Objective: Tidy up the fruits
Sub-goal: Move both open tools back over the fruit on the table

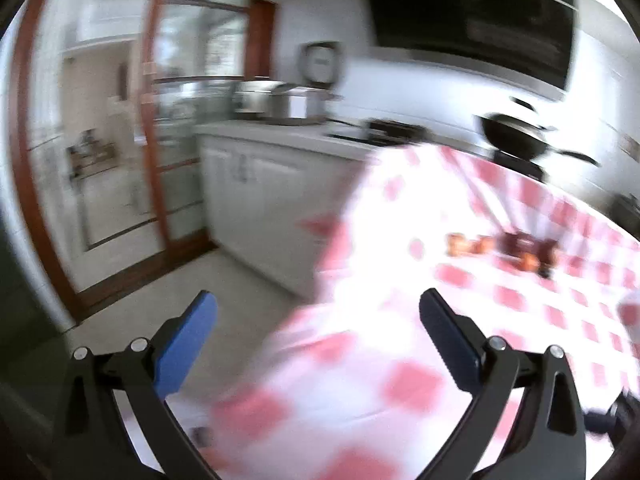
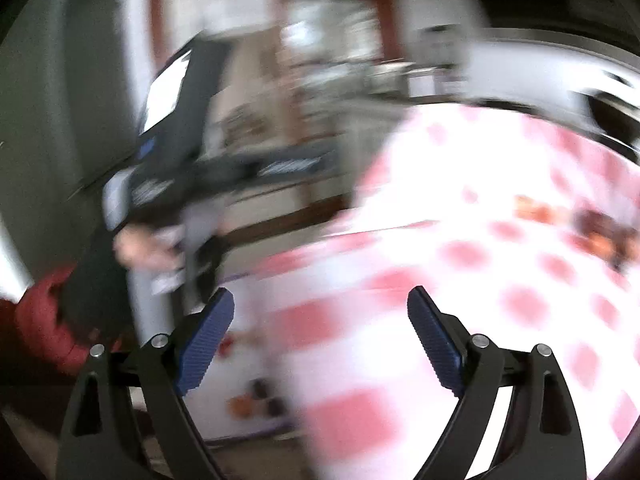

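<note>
We held the left gripper (image 1: 318, 316) and right gripper (image 2: 320, 312) wide open and empty above the checked tablecloth's (image 1: 460, 332) near edge; the blurred fruits (image 1: 508, 250) lay farther in, well apart.

red-checked tablecloth (image 1: 500, 300), white cabinets (image 1: 256, 184), steel pots (image 1: 280, 100), black pan (image 1: 516, 136).

Both wrist cams raised above the checkered tablecloth (image 1: 460, 320), tilted down a bit, facing the kitchen counter (image 1: 280, 136). Shared: cloth (image 2: 460, 240) and blurry fruits (image 1: 516, 250) far right (image 2: 576, 224).
</note>
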`<state>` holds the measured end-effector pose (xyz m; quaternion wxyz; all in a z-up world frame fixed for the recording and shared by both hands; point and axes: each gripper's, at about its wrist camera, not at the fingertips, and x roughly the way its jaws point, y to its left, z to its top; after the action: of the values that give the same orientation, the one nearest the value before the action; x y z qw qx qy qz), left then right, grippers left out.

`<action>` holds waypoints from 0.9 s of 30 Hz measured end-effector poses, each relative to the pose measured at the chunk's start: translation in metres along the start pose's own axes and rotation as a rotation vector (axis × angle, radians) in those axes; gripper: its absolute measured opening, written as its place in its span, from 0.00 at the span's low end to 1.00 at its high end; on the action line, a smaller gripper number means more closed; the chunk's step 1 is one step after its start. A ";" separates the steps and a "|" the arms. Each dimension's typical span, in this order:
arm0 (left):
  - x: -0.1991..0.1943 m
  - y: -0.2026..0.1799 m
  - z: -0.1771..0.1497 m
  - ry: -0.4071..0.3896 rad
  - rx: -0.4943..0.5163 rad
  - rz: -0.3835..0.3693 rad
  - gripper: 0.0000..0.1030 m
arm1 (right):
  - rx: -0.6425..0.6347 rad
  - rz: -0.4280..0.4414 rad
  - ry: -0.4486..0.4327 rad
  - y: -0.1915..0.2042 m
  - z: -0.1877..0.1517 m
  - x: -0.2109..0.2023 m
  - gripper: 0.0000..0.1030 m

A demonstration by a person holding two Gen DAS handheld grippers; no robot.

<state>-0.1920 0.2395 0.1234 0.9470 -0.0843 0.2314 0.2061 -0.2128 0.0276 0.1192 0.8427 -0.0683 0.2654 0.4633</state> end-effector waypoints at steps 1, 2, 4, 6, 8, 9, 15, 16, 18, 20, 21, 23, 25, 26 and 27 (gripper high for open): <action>0.011 -0.025 0.002 0.007 0.024 -0.027 0.98 | 0.041 -0.065 -0.016 -0.022 0.000 -0.007 0.84; 0.033 -0.062 0.004 0.037 0.065 -0.062 0.98 | 0.086 -0.131 -0.023 -0.046 0.000 -0.014 0.84; 0.066 -0.107 0.003 0.094 0.110 -0.102 0.98 | 0.207 -0.258 -0.019 -0.105 -0.007 -0.019 0.84; 0.102 -0.161 -0.001 0.158 0.126 -0.161 0.98 | 0.325 -0.341 -0.014 -0.163 -0.014 -0.026 0.84; 0.138 -0.204 0.002 0.190 0.098 -0.190 0.98 | 0.407 -0.420 -0.004 -0.211 -0.024 -0.025 0.84; 0.154 -0.223 0.005 0.200 0.069 -0.205 0.98 | 0.460 -0.456 -0.005 -0.237 -0.032 -0.023 0.84; 0.213 -0.273 0.012 0.258 -0.075 -0.262 0.98 | 0.646 -0.517 -0.046 -0.321 -0.042 -0.027 0.84; 0.220 -0.275 0.012 0.254 -0.102 -0.267 0.98 | 0.661 -0.520 -0.049 -0.327 -0.040 -0.026 0.84; 0.232 -0.279 0.012 0.237 -0.128 -0.277 0.98 | 0.679 -0.526 -0.039 -0.342 -0.043 -0.017 0.84; 0.242 -0.275 0.011 0.227 -0.133 -0.276 0.98 | 0.683 -0.527 -0.024 -0.357 -0.046 -0.003 0.84; 0.243 -0.270 0.011 0.227 -0.139 -0.276 0.98 | 0.679 -0.526 -0.016 -0.363 -0.043 0.003 0.84; 0.241 -0.256 0.013 0.208 -0.180 -0.271 0.98 | 0.650 -0.523 0.005 -0.369 -0.033 0.016 0.82; 0.238 -0.246 0.014 0.186 -0.212 -0.260 0.98 | 0.608 -0.541 0.038 -0.377 -0.022 0.033 0.78; 0.239 -0.243 0.013 0.189 -0.216 -0.257 0.98 | 0.573 -0.554 0.077 -0.382 -0.014 0.047 0.74; 0.240 -0.241 0.013 0.196 -0.218 -0.260 0.98 | 0.552 -0.563 0.108 -0.387 -0.009 0.058 0.70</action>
<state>0.1107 0.1102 0.0368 0.9238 -0.2354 0.2861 0.0969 0.1242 -0.1499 0.0313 0.9084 0.0665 0.3947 0.1209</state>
